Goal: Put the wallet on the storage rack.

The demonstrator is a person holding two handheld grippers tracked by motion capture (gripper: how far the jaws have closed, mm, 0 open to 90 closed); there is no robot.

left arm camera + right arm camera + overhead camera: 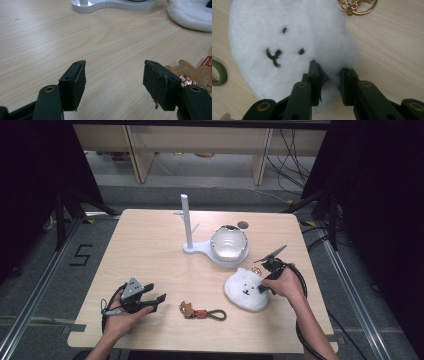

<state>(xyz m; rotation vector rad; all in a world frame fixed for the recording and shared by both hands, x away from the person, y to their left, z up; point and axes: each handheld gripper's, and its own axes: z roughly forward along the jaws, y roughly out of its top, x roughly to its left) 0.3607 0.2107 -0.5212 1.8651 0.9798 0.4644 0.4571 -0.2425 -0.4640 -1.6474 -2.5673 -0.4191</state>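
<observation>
A white fluffy bear-face plush keychain lies at the table's right front, its gold ring at the top edge. My right gripper is shut on the plush, pinching a tuft of fur at its right edge, and in the high view this gripper sits against the plush's right side. My left gripper rests open near the front left of the table. Nothing is between its jaws. A brown leather keychain with a green loop lies between the two hands.
A white peg stand and a shiny bowl share a white base at the table's centre back. The brown keychain lies just right of my left jaws. The green loop is left of the plush.
</observation>
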